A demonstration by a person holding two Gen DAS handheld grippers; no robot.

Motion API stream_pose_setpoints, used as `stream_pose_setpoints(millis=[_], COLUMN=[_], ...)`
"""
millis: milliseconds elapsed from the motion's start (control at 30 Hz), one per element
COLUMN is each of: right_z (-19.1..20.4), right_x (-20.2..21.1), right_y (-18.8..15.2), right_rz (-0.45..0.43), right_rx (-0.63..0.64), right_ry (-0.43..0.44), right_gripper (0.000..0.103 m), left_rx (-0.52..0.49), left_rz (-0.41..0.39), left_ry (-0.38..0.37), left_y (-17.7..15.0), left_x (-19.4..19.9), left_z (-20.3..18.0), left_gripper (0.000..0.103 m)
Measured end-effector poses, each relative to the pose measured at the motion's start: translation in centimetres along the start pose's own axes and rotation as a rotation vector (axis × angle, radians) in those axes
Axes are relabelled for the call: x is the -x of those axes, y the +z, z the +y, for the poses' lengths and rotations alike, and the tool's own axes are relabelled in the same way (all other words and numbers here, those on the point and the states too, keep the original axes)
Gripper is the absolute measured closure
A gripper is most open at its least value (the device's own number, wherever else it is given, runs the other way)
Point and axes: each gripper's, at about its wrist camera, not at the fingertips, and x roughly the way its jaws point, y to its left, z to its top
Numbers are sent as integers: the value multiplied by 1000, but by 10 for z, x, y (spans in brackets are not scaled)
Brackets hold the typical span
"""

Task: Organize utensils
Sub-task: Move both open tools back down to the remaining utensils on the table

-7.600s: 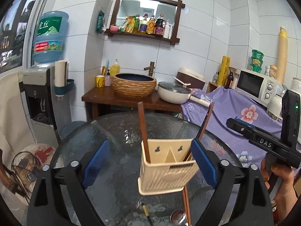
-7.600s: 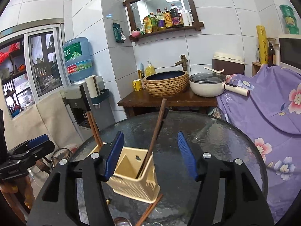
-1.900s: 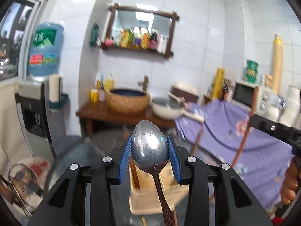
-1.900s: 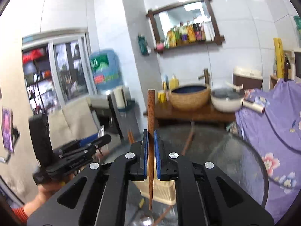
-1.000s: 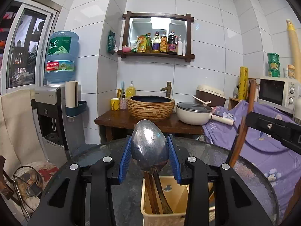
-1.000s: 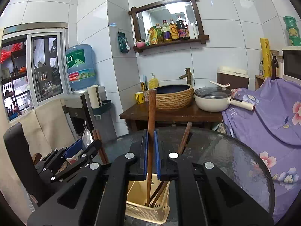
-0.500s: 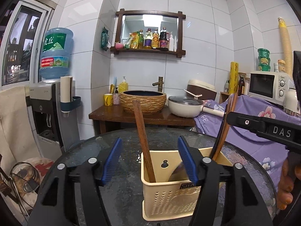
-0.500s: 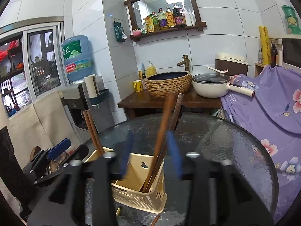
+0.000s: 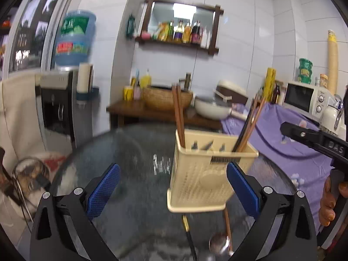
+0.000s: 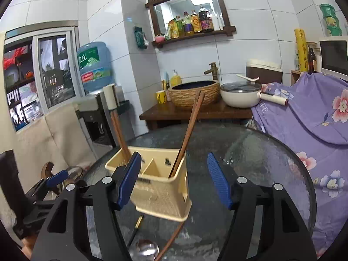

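A cream plastic utensil holder (image 9: 204,174) (image 10: 158,187) stands on the round glass table (image 9: 134,163) (image 10: 250,163). Brown chopsticks (image 9: 179,117) (image 10: 189,130) lean in its left and right compartments. On the glass in front of it lie a metal spoon (image 9: 219,242) (image 10: 144,249), a brown chopstick (image 10: 169,242) and a dark utensil with a gold band (image 9: 188,230). My left gripper (image 9: 171,192) is open and empty, back from the holder. My right gripper (image 10: 174,180) is open and empty, just in front of the holder.
A purple flowered cloth (image 10: 304,126) covers furniture at the right. A wooden bench (image 10: 195,113) with a woven basin and a white pot stands behind the table. A water dispenser (image 9: 65,91) stands at the left. A microwave (image 9: 304,100) sits at the far right.
Both grippers have opened: the left dropped the spoon and the right the chopstick into the holder. Both have since drawn back and lower, so the holder looks farther away.
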Motion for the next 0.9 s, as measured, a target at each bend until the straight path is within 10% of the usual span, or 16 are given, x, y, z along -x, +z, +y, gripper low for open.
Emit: stream_pose_setpoints(millis=[400,900], right_z=[-1,16], right_x=[-15,-51], right_y=[-90,-129], right_rz=[261,430], right_rx=[31,115], right_ry=[56,97], right_gripper=[39,40], left_rx=[36,46], left_rz=[317,428], left_ry=[11,-26], left_y=[-66,-103], left_x=[-13,-20], left_z=[27,25], left_gripper=[8,34])
